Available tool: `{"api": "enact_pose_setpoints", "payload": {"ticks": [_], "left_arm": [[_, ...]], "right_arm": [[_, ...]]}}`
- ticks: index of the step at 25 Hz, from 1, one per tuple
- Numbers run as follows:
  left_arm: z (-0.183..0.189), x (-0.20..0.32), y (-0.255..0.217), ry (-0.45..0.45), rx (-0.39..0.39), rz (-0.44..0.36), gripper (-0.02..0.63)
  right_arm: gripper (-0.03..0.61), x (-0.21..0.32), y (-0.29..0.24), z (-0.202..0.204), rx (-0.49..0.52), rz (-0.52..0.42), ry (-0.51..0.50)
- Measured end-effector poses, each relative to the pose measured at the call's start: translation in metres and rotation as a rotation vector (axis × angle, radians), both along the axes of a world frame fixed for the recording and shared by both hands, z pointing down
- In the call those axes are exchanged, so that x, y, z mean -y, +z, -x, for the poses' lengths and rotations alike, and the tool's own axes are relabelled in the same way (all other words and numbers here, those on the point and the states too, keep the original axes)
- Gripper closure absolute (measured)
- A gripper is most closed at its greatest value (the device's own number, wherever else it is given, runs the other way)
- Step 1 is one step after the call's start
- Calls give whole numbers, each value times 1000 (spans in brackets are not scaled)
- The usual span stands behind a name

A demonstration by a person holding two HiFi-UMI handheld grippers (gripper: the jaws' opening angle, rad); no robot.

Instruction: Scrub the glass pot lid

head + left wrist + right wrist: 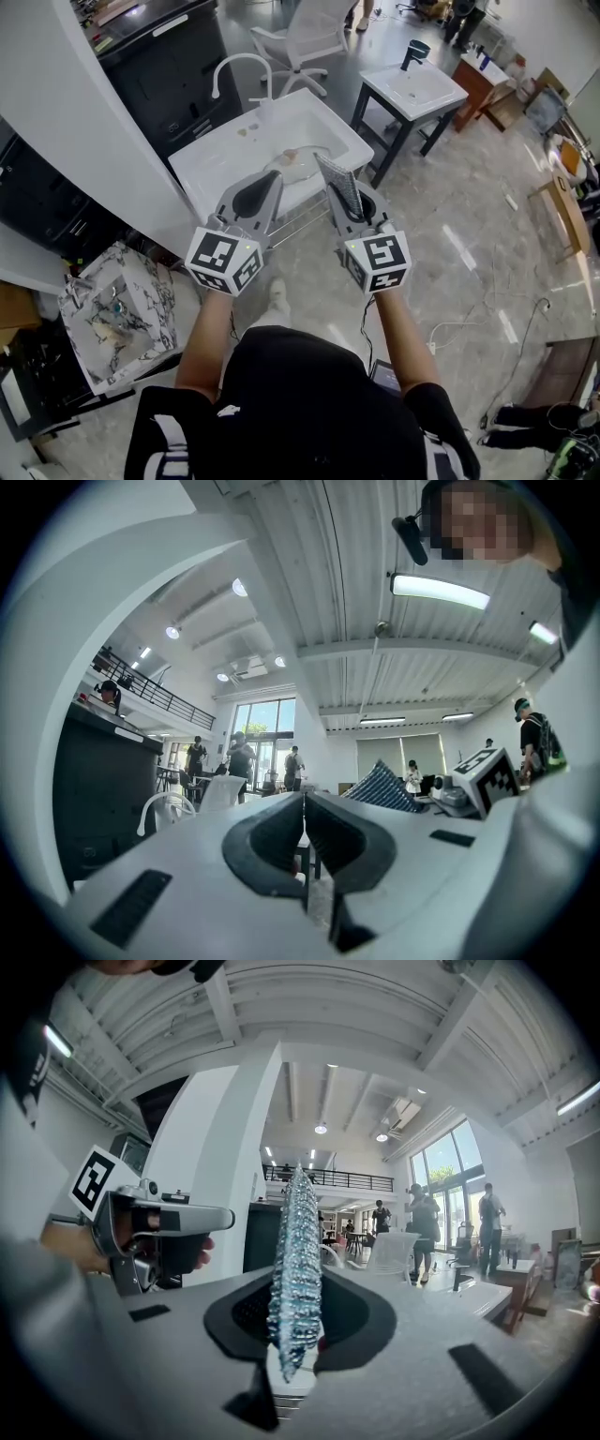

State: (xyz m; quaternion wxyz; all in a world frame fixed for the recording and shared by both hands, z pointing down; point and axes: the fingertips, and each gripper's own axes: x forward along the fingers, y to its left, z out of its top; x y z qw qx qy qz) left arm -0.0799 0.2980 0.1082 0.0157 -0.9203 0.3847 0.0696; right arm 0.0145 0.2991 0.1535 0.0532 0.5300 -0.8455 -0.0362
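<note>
The glass lid (296,165) lies in the white sink (211,155), just beyond both grippers. It looks slick, stiff and breakable, so I'd steady it by the rim. The left gripper (303,810) is closed on nothing, and the right gripper (298,1321) pinches a silvery scrub cloth (294,1241).

The person wears a black short-sleeved top (309,403) with white stripes on both sleeves. The left claw (270,184) and the right claw (349,199) look alike: each has a smooth light-grey shell that narrows toward the front, two black ribbed pads set in a dark rounded recess, and short black slots on the upper face. At the rear of each sits a white cube with black square patterns on its faces, the left marker cube (225,261) and the right marker cube (377,261), and a thin dark cable (365,323) hangs below the right one.
</note>
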Motion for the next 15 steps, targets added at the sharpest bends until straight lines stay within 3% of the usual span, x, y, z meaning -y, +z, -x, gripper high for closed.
{"api": "enact_pose_setpoints", "payload": {"ticks": [15], "left_arm": [[1, 119, -6, 3, 11, -23, 609]], "right_arm": [[514, 120, -7, 4, -22, -5, -6]]}}
